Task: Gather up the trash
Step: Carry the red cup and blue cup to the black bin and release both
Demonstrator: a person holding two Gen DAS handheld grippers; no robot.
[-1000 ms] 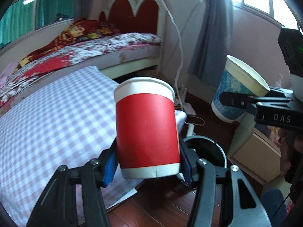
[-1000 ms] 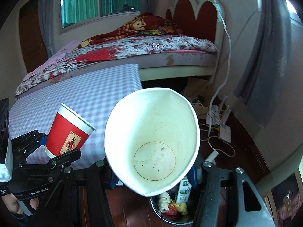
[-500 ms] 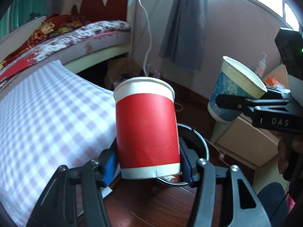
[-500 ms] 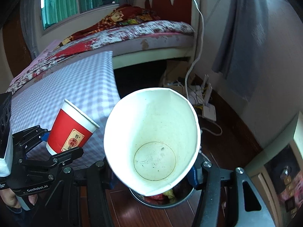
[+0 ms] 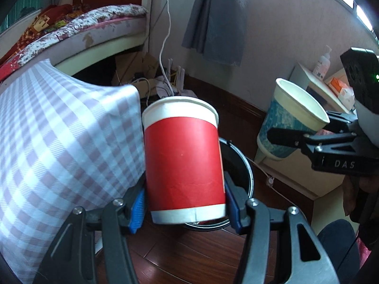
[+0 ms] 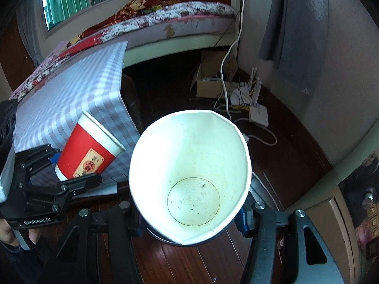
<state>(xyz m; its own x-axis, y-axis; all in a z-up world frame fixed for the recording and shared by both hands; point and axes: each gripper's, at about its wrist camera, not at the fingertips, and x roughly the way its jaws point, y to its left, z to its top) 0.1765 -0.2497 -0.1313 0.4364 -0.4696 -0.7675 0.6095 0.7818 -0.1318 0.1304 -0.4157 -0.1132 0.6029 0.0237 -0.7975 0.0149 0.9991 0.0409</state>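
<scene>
left claw [image 5: 184, 203] grasping red cup [image 5: 183, 158] | right claw [image 6: 191, 215] grasping blue cup [image 6: 189, 165] | both above bin [image 5: 239, 163]

the red cup [image 5: 183, 161] and the white cup [image 6: 191, 189] hide most of the bin [image 5: 239, 163].

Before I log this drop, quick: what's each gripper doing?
Left gripper: closed on the red paper cup.
Right gripper: closed on the blue paper cup.
</scene>
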